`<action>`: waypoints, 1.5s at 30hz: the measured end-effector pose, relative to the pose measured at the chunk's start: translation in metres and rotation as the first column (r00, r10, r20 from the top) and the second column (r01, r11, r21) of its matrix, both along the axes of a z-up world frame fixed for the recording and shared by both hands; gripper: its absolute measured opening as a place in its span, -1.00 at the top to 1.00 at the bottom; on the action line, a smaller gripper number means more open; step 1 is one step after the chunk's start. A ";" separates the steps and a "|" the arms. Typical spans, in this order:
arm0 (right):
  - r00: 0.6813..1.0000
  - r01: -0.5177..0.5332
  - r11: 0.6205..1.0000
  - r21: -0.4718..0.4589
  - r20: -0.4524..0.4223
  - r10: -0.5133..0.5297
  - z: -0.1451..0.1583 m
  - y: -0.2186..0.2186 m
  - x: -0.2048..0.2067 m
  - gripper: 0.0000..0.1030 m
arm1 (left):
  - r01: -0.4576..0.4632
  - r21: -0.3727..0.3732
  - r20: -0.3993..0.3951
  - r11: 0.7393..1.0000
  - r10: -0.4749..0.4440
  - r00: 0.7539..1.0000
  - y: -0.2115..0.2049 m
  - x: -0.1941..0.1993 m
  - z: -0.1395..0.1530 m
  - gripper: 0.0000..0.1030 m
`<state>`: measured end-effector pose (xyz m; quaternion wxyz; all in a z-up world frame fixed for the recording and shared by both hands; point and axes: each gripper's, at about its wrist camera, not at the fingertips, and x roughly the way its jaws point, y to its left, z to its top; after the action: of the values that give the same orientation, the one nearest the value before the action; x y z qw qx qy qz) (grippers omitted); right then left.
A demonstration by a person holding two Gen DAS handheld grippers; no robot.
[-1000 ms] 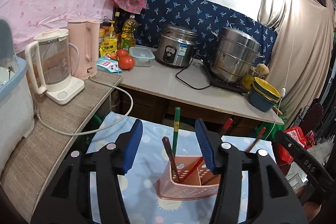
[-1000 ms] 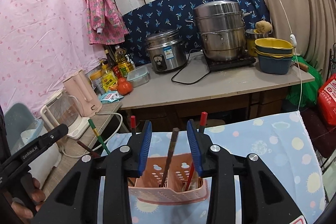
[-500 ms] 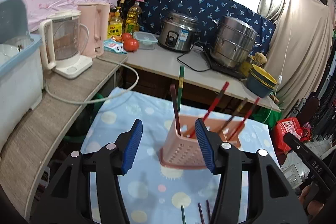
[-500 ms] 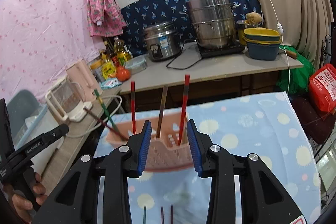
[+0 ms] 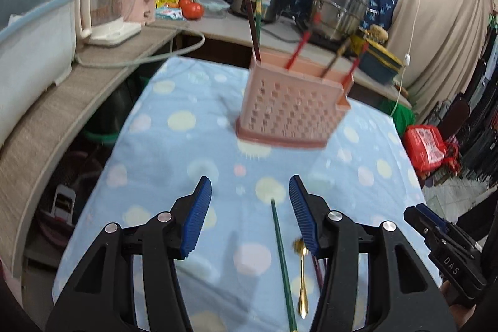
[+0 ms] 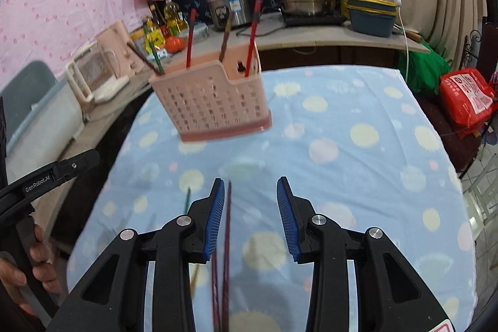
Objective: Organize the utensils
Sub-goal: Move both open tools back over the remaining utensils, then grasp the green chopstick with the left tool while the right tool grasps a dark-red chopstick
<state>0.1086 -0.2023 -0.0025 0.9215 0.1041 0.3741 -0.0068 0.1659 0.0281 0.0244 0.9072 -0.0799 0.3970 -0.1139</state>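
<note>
Left gripper [image 5: 250, 207]: spread apart, holding nothing.
Right gripper [image 6: 250, 207]: spread apart, holding nothing.
Basket [image 5: 288, 111]: a pink one stands on the dotted blue cloth [image 5: 155, 164], farther off than both grippers.
Sticks in basket: five can be counted, leaning up out of the top.
Green chopstick [image 5: 281, 260]: one, flat on the cloth, between the left gripper's blue pads, nearer the right-hand pad; it runs straight away toward the basket.
Gold spoon [image 5: 302, 285]: one, just beside the green chopstick.
Dark red chopsticks [image 6: 224, 254]: two, side by side, lying between the right gripper's pads, close by the left-hand pad, pointing toward the basket.
Nearer hand: left for green, right for red.
</note>
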 end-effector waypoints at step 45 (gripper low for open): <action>0.977 -0.063 0.998 0.025 -0.201 0.067 -0.084 0.027 -0.086 0.35 | 0.190 0.068 -0.268 0.979 -0.165 0.949 -0.045 -0.110 -0.116 0.86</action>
<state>0.0230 -0.1753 -0.0869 0.8774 0.0992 0.4690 0.0164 0.0555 -0.0172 -0.0918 0.8359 -0.0157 0.5233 -0.1649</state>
